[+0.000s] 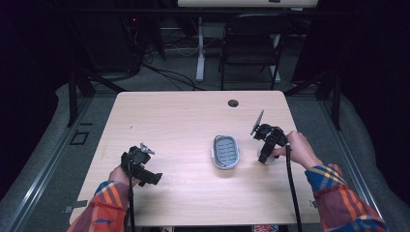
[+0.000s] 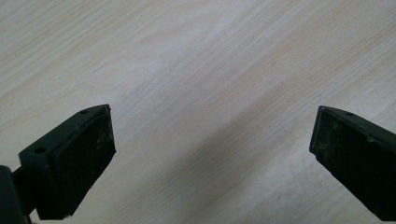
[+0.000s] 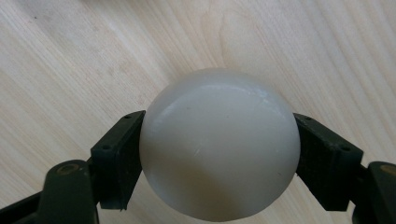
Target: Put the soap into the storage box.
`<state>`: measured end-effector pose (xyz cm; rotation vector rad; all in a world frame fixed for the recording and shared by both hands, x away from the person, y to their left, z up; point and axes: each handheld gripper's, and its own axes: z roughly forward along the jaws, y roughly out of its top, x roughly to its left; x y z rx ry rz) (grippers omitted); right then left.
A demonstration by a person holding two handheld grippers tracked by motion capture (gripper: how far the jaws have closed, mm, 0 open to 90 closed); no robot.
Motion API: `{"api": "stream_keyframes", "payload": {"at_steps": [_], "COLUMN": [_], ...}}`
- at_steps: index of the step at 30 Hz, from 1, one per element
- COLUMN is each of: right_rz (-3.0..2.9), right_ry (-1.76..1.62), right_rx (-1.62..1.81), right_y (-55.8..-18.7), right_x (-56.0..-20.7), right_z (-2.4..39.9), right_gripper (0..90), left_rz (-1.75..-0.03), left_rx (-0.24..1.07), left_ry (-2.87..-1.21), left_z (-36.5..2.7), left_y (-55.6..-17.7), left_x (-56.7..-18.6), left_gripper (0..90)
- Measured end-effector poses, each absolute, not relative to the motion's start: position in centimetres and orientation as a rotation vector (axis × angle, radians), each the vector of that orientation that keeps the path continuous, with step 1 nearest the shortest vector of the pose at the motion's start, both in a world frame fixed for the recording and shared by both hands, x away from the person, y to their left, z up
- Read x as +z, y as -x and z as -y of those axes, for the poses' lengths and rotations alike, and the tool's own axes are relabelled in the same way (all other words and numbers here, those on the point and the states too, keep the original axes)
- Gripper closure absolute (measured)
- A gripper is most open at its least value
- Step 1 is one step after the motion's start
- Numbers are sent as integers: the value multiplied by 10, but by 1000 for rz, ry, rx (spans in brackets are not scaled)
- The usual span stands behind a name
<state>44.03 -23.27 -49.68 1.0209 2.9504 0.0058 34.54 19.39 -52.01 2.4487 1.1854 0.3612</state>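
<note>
Right hand-held gripper [image 3: 219, 154] pinches a smooth white rounded object [image 3: 219, 144], soap-like, pads bearing on its two curved flanks; it hangs just above the worktop [image 1: 183, 121], to the right of the grey slotted dish [image 1: 226, 151]. In the high view that gripper [image 1: 265, 155] sits near the dish, apart from it. Left hand-held gripper [image 2: 210, 154] spread wide, nothing between the jaws, bare wood below; seen at the near left of the worktop [image 1: 145, 174]. Risk as judged: the curved, slick surface gives the pads little purchase, so a tilt or a loosened squeeze could let the object squirt out and roll. A release too high or off-centre could bounce it off the dish rim.
</note>
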Motion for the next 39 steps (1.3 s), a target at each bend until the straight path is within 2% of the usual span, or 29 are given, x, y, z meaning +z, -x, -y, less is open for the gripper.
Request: {"api": "stream_keyframes", "payload": {"at_steps": [39], "right_rz": [-2936], "right_ry": [-919], "right_rx": [32], "right_y": [-460], "right_x": [-454], "right_z": [195], "right_gripper": [237], "left_rz": [-1185], "left_rx": [361], "left_ry": [-2446], "left_z": [-193], "left_y": [-346], "left_x": [-521], "left_gripper": [1]}}
